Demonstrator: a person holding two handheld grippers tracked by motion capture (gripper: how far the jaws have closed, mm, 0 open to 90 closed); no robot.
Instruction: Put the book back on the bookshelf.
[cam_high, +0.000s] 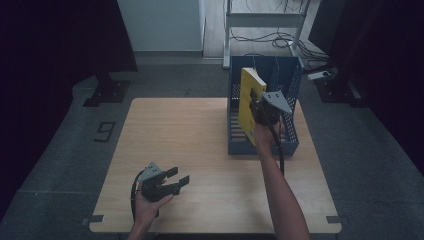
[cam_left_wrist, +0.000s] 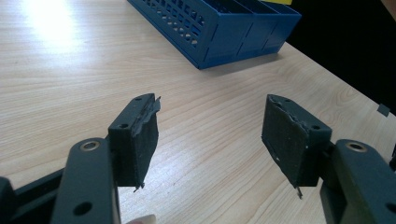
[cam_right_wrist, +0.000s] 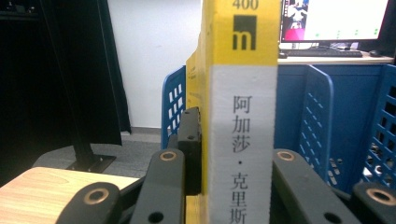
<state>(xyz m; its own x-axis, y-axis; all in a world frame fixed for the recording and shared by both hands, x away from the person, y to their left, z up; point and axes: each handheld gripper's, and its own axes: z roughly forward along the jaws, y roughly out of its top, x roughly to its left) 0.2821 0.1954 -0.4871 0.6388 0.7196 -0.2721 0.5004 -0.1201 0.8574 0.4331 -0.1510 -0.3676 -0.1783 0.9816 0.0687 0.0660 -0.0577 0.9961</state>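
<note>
At the near left of the wooden table (cam_high: 200, 150), the left gripper (cam_high: 181, 178) rests in the person's hand with its jaws spread apart and nothing between them; in the left gripper view its pads (cam_left_wrist: 144, 140) frame bare wood, with the blue file rack (cam_left_wrist: 219, 23) well ahead. It plays no part in the step and is best kept low and clear of the rack.

To the right, the right gripper (cam_high: 256, 106) is clamped on a yellow book (cam_high: 248, 102), which it holds upright above the blue file rack (cam_high: 290, 145) at the far right of the table. The right gripper view shows the book's spine (cam_right_wrist: 240, 116), yellow over white with printed characters, squeezed between the two jaws, and the rack's perforated dividers (cam_right_wrist: 322, 121) standing behind it.

The step in hand looks to be slotting the book into one compartment. To do it well, the person should keep the book vertical and parallel to the dividers, centre its lower edge over one slot, which one cannot yet be told, and lower it straight down. A tilted book could catch on a divider top or nudge the light rack. The grip should be let go only once the bottom edge rests on the rack floor, and the gripper then lifted straight up.
</note>
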